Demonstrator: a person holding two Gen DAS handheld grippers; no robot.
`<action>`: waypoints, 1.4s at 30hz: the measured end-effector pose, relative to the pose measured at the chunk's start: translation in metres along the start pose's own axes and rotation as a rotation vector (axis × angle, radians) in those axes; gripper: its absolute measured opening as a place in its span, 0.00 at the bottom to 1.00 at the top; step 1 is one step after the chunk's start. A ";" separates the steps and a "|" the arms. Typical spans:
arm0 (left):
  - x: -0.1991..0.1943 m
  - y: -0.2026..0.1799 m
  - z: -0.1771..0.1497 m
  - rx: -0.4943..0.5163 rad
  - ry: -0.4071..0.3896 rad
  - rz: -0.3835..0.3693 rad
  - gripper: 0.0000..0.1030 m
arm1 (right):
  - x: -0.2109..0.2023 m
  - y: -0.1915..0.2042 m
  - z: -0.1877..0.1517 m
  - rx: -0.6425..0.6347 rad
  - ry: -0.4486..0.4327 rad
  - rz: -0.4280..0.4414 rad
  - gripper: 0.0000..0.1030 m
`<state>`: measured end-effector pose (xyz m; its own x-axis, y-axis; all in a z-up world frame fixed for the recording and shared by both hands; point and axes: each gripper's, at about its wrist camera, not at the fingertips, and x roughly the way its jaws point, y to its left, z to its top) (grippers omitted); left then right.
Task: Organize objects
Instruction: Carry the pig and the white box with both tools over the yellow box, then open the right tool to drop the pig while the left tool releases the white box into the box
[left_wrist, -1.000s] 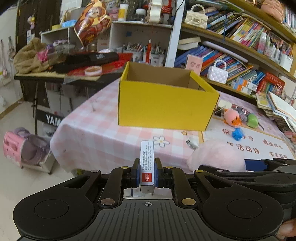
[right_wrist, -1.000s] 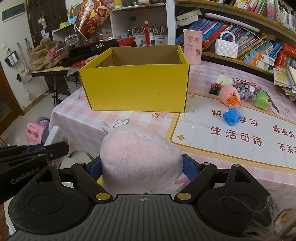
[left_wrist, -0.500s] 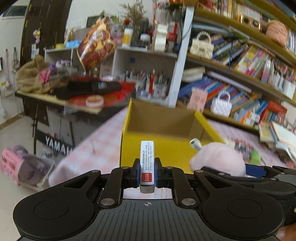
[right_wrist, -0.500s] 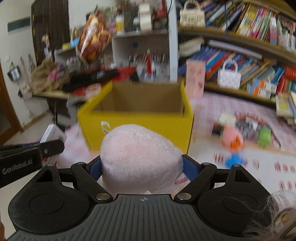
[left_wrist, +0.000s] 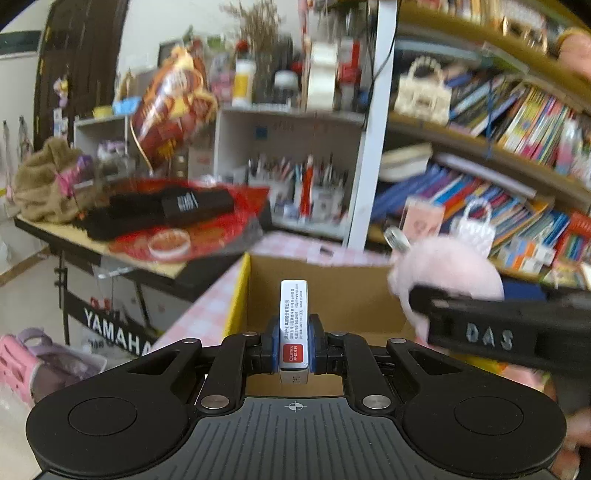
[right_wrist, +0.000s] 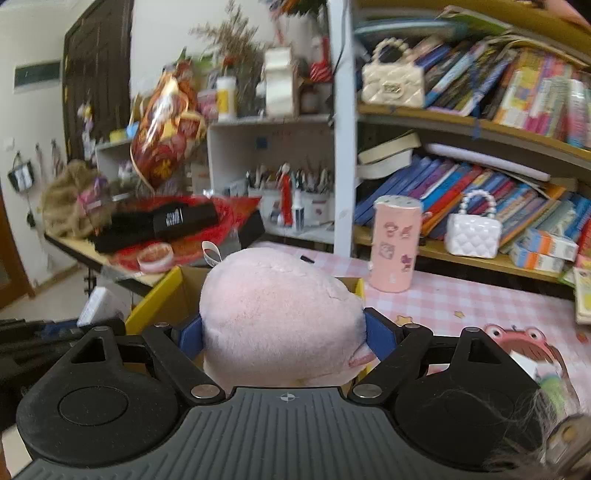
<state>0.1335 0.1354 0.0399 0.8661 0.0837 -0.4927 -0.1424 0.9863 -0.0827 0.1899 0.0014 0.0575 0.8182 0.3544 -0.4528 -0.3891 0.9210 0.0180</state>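
My left gripper (left_wrist: 293, 347) is shut on a small white eraser box (left_wrist: 293, 321) with a red label, held upright over the open yellow cardboard box (left_wrist: 240, 291). In the left wrist view the pink plush toy (left_wrist: 450, 269) hangs to the right, over the box's far right corner, with the right gripper's black finger across it. My right gripper (right_wrist: 282, 332) is shut on that pink plush toy (right_wrist: 277, 314), its blue pads pressed into both sides. The plush hides most of the yellow box (right_wrist: 162, 299) below it. The white eraser box (right_wrist: 98, 306) shows at the left edge.
A pink cylindrical holder (right_wrist: 395, 243) stands on the pink checked tablecloth (right_wrist: 461, 295) behind the box. Bookshelves (right_wrist: 480, 177) with a white handbag (right_wrist: 472, 232) line the back right. A cluttered side desk (left_wrist: 110, 240) and a pink item on the floor (left_wrist: 22, 362) lie left.
Both grippers have moved forward and up from the table's near edge to above the yellow box, each carrying its object. The box front has dropped out of sight below them.
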 end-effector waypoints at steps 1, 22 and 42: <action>0.009 -0.002 -0.001 0.008 0.017 0.009 0.13 | 0.011 -0.001 0.002 -0.013 0.015 0.004 0.82; 0.084 -0.009 -0.008 0.031 0.194 0.067 0.13 | 0.133 0.002 0.004 -0.162 0.394 0.115 0.82; 0.007 -0.016 0.009 0.022 -0.035 0.056 0.81 | 0.031 -0.013 0.039 0.015 0.039 0.065 0.86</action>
<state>0.1466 0.1216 0.0458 0.8733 0.1434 -0.4655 -0.1809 0.9828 -0.0366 0.2369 0.0066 0.0776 0.7740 0.4077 -0.4845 -0.4346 0.8985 0.0618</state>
